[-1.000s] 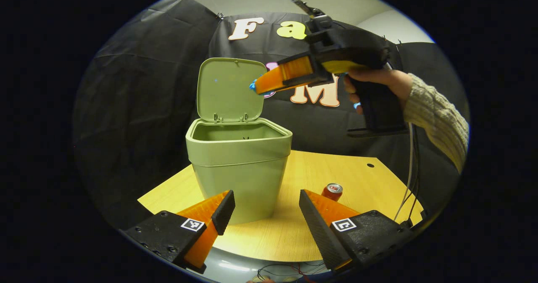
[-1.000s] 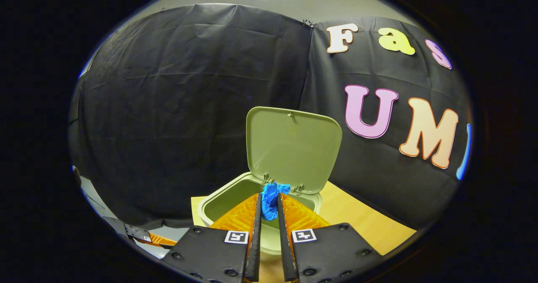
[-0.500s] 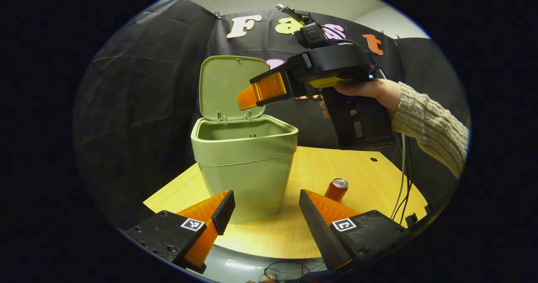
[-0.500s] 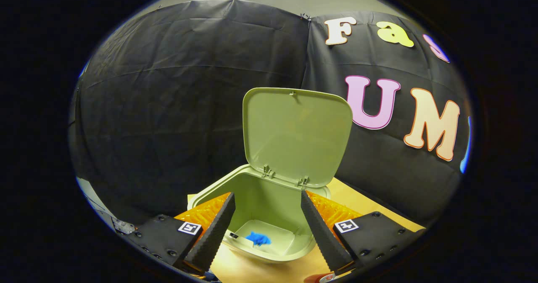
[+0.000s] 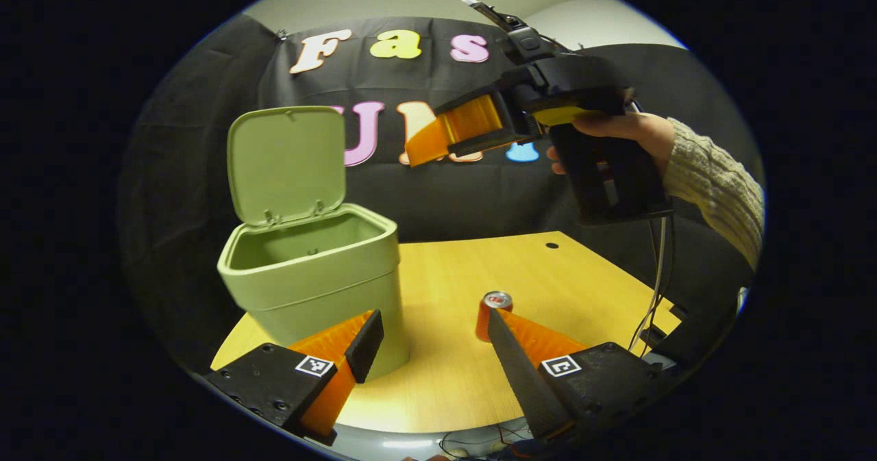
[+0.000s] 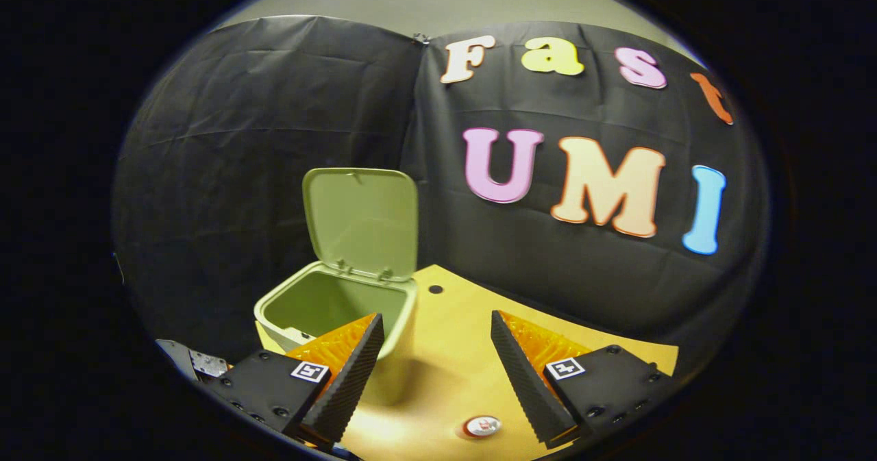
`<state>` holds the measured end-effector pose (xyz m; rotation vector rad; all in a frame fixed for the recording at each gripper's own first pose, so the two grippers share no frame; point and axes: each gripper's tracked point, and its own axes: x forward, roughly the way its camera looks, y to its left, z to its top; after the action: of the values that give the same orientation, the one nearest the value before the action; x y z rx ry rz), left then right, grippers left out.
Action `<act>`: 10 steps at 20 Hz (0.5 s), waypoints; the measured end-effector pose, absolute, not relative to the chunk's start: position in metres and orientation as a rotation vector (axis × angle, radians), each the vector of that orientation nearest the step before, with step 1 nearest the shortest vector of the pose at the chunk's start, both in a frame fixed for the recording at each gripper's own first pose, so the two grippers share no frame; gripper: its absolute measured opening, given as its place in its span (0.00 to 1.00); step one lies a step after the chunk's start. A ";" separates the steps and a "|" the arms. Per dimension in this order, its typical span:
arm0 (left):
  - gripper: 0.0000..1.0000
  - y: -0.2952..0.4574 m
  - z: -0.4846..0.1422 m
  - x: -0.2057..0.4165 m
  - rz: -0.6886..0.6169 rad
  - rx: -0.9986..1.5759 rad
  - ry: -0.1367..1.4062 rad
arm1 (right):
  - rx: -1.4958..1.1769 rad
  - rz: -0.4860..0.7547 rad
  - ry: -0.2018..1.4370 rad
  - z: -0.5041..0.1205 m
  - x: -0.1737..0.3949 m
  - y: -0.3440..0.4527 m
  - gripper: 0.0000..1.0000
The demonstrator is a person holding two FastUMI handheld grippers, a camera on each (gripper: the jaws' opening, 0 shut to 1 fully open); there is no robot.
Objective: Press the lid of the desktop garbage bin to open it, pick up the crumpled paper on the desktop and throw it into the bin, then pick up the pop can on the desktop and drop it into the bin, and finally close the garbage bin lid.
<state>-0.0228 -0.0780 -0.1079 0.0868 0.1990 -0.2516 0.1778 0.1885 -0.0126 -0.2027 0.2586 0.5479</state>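
We see bin (image 5: 312, 269) at left, lid (image 5: 286, 163) upright: opening done. Can (image 5: 492, 314) stands on table (image 5: 575, 283), near right; not yet grasped. Left gripper (image 5: 431, 338) and right gripper (image 6: 433, 351) both spread, empty. Paper unseen; can drop and lid closing remain.

hand-held gripper (image 6: 431, 358) gapes above pop can (image 6: 482, 426).

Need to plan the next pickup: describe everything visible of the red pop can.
The red pop can is a small cylinder, metal by its look, with a silvery top and pull tab. It stands upright on the light wooden tabletop, right of the pale green plastic bin and apart from it. Nothing grips it.
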 end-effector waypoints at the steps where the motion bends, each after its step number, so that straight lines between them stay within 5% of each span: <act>1: 0.94 -0.088 -0.105 -0.018 -0.289 0.096 0.191 | -0.187 0.500 0.266 -0.012 0.174 0.168 0.99; 10: 0.96 -0.149 -0.114 0.046 -0.472 0.143 0.145 | -0.014 0.101 0.258 -0.012 0.104 0.010 0.99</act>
<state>0.0458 -0.1488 -0.1140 0.1433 0.1449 -0.4723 0.1037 0.0099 -0.0117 -0.0135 0.2584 0.1011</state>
